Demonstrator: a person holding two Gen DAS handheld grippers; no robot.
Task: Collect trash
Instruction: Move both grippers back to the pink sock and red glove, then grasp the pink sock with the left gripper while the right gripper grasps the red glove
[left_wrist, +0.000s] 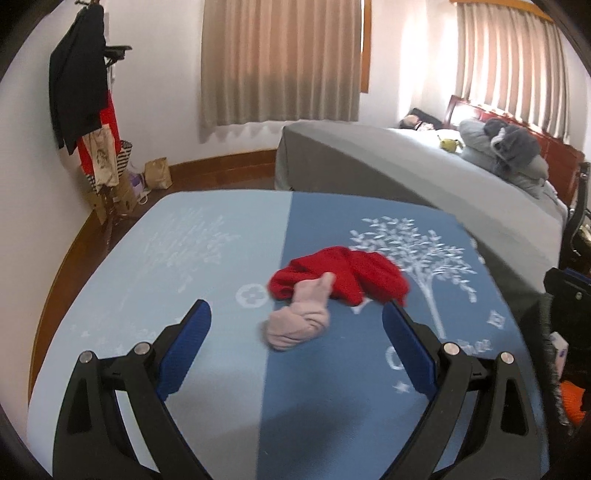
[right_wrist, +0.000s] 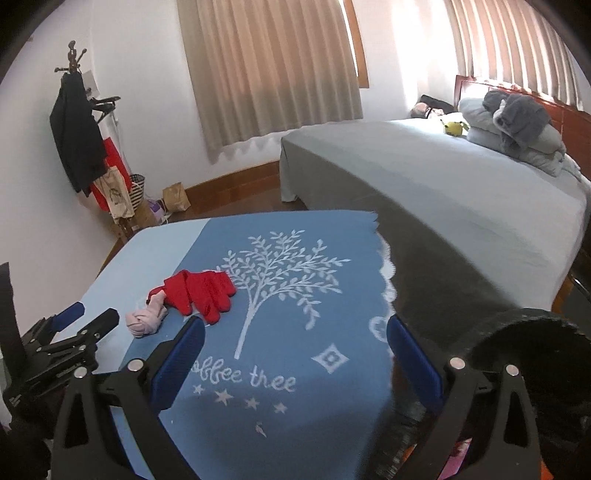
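A pink knotted cloth (left_wrist: 299, 321) lies on the blue tree-print tablecloth (left_wrist: 221, 258), touching a crumpled red glove-like cloth (left_wrist: 343, 277) just behind it. My left gripper (left_wrist: 295, 307) is open, its blue pads (left_wrist: 184, 350) standing either side of the pink cloth and a little short of it, nothing held. In the right wrist view the pink cloth (right_wrist: 146, 319) and red cloth (right_wrist: 201, 293) sit at the left of the tablecloth (right_wrist: 332, 258). My right gripper (right_wrist: 295, 325) hovers open over the tree print, empty. The left gripper (right_wrist: 94, 314) shows at the left edge.
A black round container (right_wrist: 535, 350) with a toothed rim stands at the table's right side, seen too as a dark mass (left_wrist: 565, 295). A grey bed (right_wrist: 443, 177) lies behind to the right. A coat rack (left_wrist: 81, 92) and paper bag (left_wrist: 159, 173) stand by the far wall.
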